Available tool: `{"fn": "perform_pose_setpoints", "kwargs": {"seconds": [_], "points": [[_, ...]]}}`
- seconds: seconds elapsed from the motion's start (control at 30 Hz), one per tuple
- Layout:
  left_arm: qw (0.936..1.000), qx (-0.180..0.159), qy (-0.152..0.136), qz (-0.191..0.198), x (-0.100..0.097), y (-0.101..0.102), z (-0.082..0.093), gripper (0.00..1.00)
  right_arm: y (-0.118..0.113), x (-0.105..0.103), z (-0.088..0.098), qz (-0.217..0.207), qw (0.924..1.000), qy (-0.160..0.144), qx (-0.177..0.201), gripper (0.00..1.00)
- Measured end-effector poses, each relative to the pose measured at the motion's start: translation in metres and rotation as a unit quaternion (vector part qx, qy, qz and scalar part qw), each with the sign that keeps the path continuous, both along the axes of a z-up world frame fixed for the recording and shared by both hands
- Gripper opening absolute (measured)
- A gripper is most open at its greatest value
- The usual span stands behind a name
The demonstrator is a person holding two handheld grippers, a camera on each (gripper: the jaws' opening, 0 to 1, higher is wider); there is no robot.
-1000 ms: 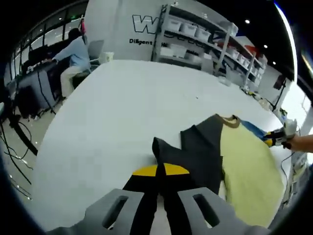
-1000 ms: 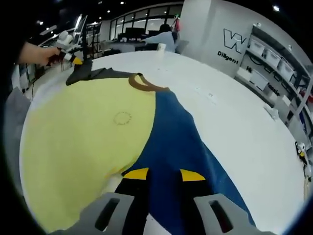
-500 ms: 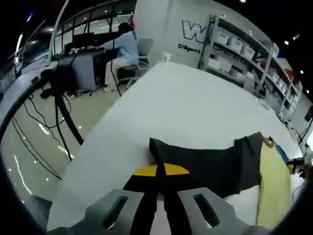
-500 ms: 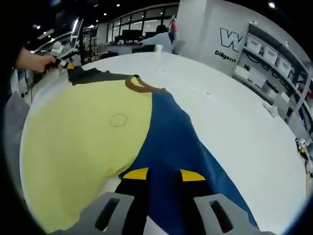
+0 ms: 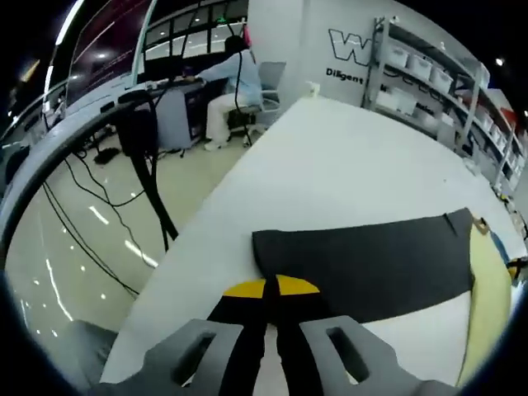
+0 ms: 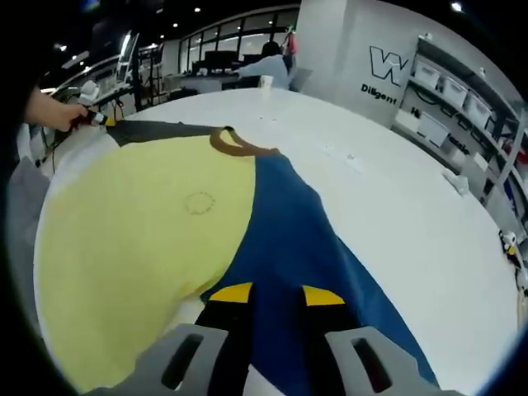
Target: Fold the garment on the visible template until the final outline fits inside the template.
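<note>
The garment (image 6: 165,239) lies spread on the white table (image 6: 396,206): a pale yellow body, a blue sleeve (image 6: 297,247) running toward the right gripper, a brown collar (image 6: 235,144), and a dark grey sleeve (image 5: 371,260) stretched out flat near the table's edge. In the left gripper view, the left gripper (image 5: 266,289) is clamped on the end of the dark grey sleeve, its yellow-tipped jaws pressed together over the cloth. In the right gripper view, the right gripper (image 6: 266,294) bites the blue sleeve, the fabric passing between its jaws. The same view shows a hand (image 6: 49,110) at the far side of the garment, holding the other gripper at the grey sleeve. Beyond the table stand shelves with bins (image 5: 429,70) and a seated person (image 5: 235,78) at a desk.
</note>
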State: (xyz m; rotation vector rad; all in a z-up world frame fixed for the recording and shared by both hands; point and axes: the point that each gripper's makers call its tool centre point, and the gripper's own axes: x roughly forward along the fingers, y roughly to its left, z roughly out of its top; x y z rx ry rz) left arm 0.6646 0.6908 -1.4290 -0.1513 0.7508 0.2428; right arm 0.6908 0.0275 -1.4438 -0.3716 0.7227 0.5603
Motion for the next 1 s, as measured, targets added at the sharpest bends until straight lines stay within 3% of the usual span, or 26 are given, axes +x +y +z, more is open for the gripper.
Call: {"fn": "perform_pose_setpoints", "kwargs": {"seconds": [0.37,0.67,1.0], "points": [[0.9995,0.023,0.023,-0.004,-0.022,-0.009,0.000,0.05,0.000,0.000,0.001,-0.008,0.9999,-0.004,0.007,0.12],[0.9994,0.024,0.023,-0.008,-0.020,-0.006,0.001,0.06,-0.002,0.002,0.001,-0.008,1.0000,0.001,0.001,0.15],[0.9992,0.035,0.015,-0.006,-0.027,-0.006,0.012,0.15,-0.033,-0.006,0.012,-0.046,0.9988,-0.012,0.012,0.19]]}}
